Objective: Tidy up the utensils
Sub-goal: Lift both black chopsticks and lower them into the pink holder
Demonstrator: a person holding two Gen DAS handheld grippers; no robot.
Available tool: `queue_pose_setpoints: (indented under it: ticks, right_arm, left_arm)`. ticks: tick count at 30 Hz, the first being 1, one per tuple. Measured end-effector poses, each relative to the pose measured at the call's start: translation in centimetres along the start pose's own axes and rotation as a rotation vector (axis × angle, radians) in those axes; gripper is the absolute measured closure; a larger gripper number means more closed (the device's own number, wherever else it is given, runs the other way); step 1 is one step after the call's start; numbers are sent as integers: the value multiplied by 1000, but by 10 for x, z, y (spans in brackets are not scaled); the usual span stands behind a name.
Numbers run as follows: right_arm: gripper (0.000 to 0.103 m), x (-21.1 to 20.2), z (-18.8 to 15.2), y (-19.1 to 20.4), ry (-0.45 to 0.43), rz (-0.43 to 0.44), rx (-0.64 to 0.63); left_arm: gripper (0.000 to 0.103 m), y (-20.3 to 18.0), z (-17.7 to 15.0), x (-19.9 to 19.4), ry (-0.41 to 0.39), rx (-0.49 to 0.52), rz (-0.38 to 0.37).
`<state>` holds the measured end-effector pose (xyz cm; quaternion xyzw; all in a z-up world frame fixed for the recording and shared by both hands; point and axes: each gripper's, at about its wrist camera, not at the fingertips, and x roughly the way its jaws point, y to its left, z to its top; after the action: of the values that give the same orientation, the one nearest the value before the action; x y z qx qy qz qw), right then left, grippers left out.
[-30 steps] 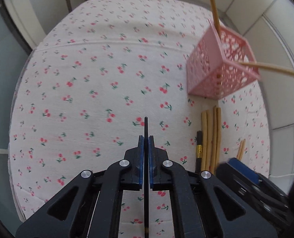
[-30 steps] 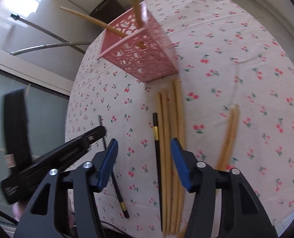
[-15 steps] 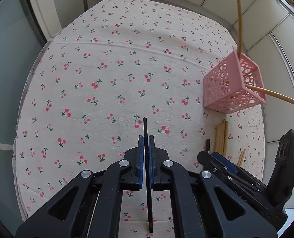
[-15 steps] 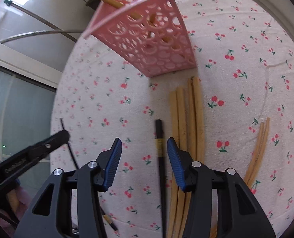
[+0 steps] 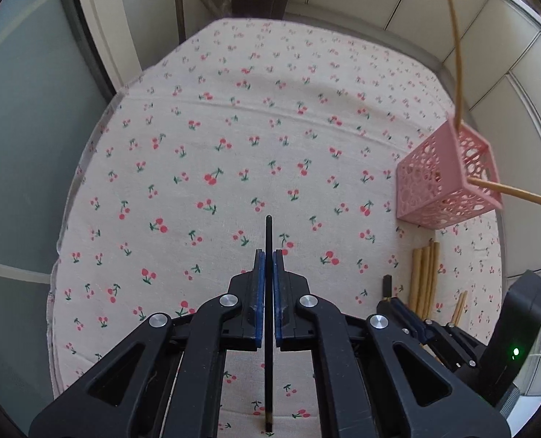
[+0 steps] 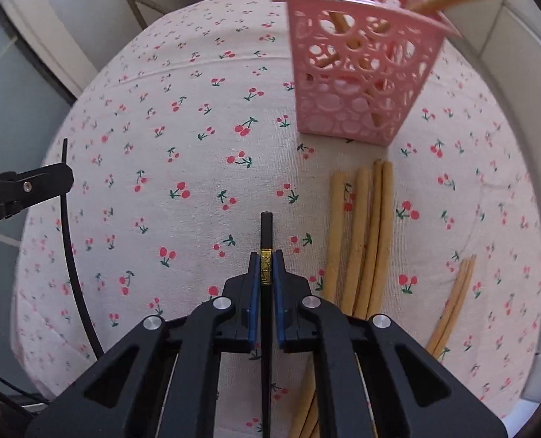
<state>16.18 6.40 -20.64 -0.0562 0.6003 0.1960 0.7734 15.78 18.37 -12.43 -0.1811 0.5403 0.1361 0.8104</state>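
Right wrist view showed the counter [image 6: 182,116] under its cherry cloth, with the pink basket [image 6: 358,84] standing at the far right, two tan sticks already leaning out of its top. Just short of the basket lay a tan bundle [image 6: 365,233], and a thinner tan pair [image 6: 452,299] sat further right. I judged the step to be picking up the black chopsticks for the basket. Both were gripped, so the next move called for lifting each one, tipping it upright and steering it over the basket rim without knocking the sticks inside. My right fingers [image 6: 266,259] were clamped on a black chopstick [image 6: 266,226] at its gold band, its end poking forward. My left fingers [image 5: 267,255] were closed tight on the other black chopstick [image 5: 269,233], well left of the basket [image 5: 441,179].
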Motion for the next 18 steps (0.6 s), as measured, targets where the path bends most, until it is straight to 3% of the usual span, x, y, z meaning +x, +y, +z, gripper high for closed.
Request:
queue_pose_setpoints:
  ticks: [3,6,13,18]
  right_arm:
    - [96,-8,-2,-12,-33,90,49]
    - [96,-37,-9,-15,-122,150,48]
    - [96,-139,-49,-29,-334,193,-1]
    - [96,-194,-74,-54,-424,232,34]
  left_arm:
    - [100,-3,0,-16,-45,16,-42]
    - [100,-3,-1,-40,-106,31,-88]
    - [100,-2,-15,-96,-251,40,-152]
    - [100,-5,-30,-127,-339,40,-172]
